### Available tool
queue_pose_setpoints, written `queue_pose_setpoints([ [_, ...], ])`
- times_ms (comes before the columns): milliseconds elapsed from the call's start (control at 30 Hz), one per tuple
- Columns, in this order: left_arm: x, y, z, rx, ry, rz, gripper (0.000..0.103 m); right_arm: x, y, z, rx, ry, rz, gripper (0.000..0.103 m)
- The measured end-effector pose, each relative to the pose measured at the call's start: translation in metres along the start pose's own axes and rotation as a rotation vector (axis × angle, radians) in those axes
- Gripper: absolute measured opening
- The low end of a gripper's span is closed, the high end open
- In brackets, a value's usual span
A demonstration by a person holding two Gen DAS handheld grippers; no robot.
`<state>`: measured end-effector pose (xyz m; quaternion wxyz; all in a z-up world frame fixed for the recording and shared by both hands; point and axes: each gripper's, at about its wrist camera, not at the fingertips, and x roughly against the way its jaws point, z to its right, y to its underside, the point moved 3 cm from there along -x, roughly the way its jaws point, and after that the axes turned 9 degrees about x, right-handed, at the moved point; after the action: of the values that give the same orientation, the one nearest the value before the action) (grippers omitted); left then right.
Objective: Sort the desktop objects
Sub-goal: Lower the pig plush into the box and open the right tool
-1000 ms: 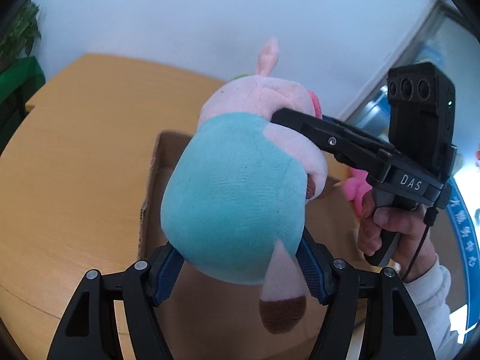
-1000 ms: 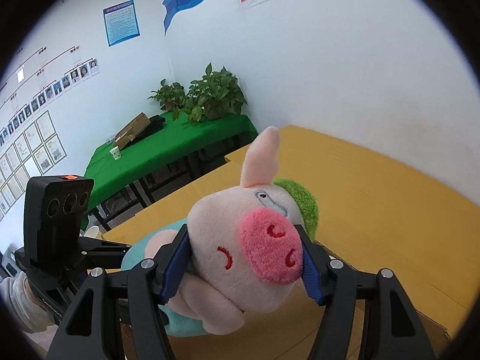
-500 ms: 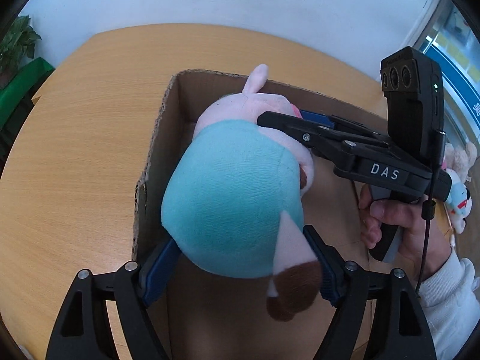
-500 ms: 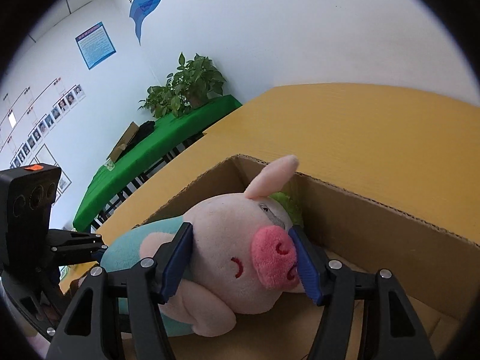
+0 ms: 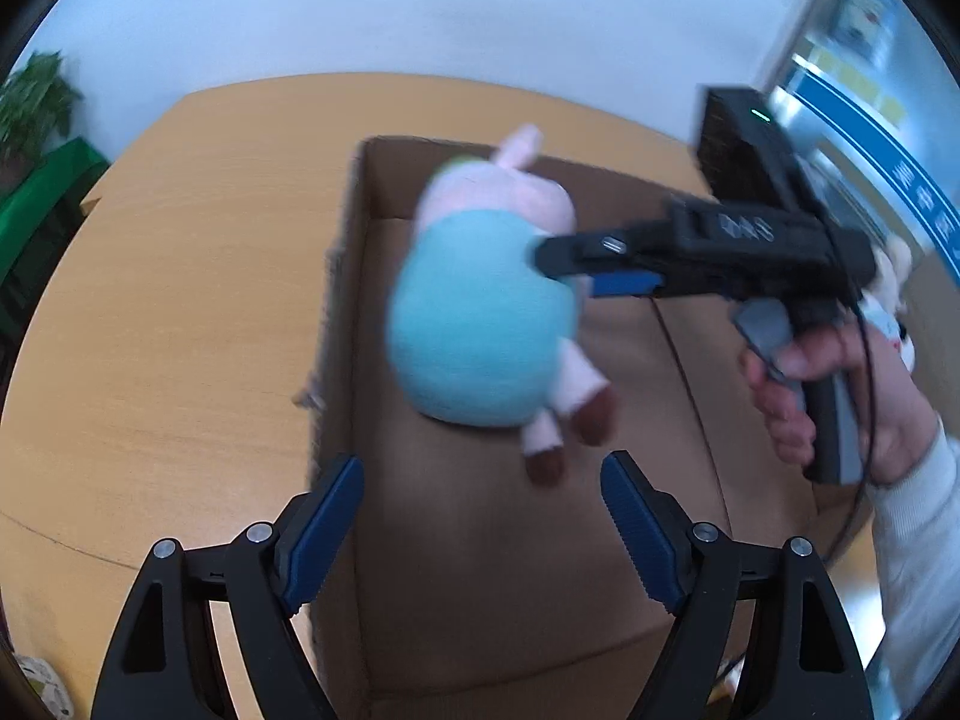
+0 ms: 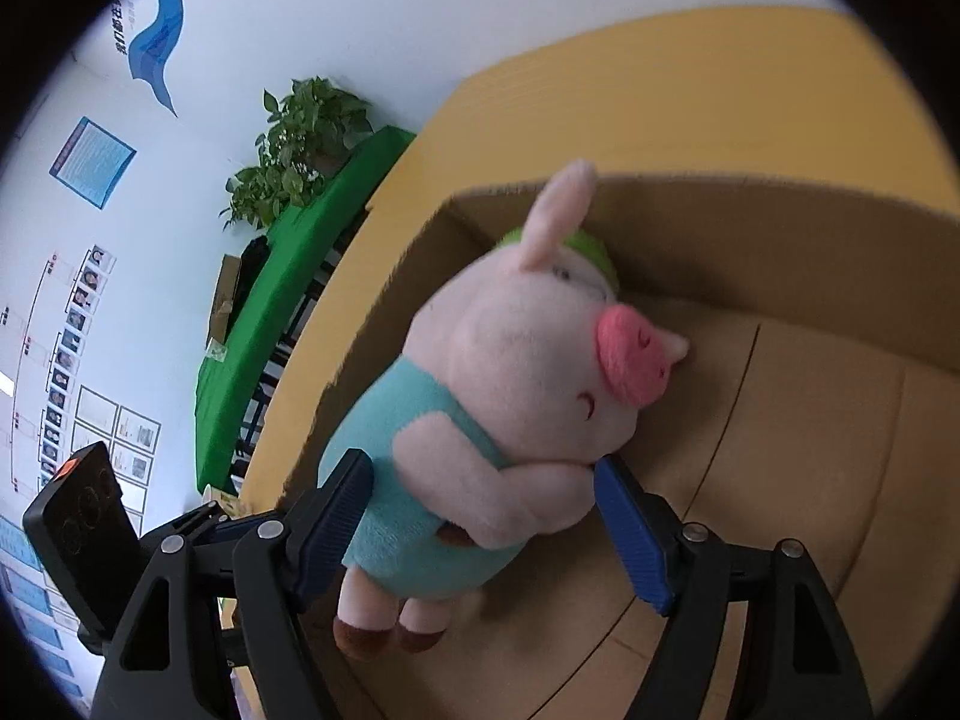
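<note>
A plush pig (image 5: pixel 480 324) with a pink head and teal body lies inside an open cardboard box (image 5: pixel 354 228) on the wooden table (image 5: pixel 180 300). My left gripper (image 5: pixel 483 480) is open and hangs over the box floor, short of the pig's feet, holding nothing. A hand (image 5: pixel 798 396) brings my right gripper (image 5: pixel 564 270) in from the right, against the pig's side. In the right wrist view the pig (image 6: pixel 522 372) sits between the right gripper's (image 6: pixel 480 480) widening jaws. Its snout is near the box wall (image 6: pixel 780 252), and the blue pads (image 6: pixel 630 534) flank its body without squeezing it.
More plush toys (image 5: pixel 894 276) lie beyond the box at the right. A green-covered table (image 6: pixel 288 276) with potted plants (image 6: pixel 300 138) stands past the wooden table's (image 6: pixel 660 90) far end. The box has tall walls around a bare brown floor.
The pig went down from above the box into it. My left gripper let go and drew back. My right gripper rolled and widened; the pig's body, not its head, now sits between its fingers.
</note>
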<state>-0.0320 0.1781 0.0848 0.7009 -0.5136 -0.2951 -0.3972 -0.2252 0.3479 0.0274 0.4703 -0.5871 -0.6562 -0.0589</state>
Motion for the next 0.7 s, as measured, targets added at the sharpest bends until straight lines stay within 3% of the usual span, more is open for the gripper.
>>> queue_pose_setpoints([
  [67,-0.001,0.025,0.021,-0.020,0.039,-0.036,0.081,-0.011,0.006,-0.003,0.004,-0.031,0.004,0.083],
  [167,-0.010,0.024,0.026,-0.064,0.015,-0.031,0.082,-0.014,0.000,-0.003,-0.008,-0.050,0.048,0.080],
  [333,-0.007,0.030,0.034,-0.086,0.054,-0.037,0.082,-0.019,-0.005,-0.003,-0.028,-0.124,0.132,0.074],
  [433,-0.007,0.035,0.039,-0.102,0.048,-0.039,0.082,-0.013,-0.009,0.001,-0.033,-0.133,0.225,0.067],
  [500,-0.016,0.026,0.040,-0.109,0.037,-0.038,0.082,-0.010,-0.010,0.004,-0.035,-0.113,0.260,0.067],
  [700,-0.029,0.016,0.019,-0.045,0.100,-0.060,0.082,-0.006,-0.010,0.001,-0.059,-0.059,0.204,0.070],
])
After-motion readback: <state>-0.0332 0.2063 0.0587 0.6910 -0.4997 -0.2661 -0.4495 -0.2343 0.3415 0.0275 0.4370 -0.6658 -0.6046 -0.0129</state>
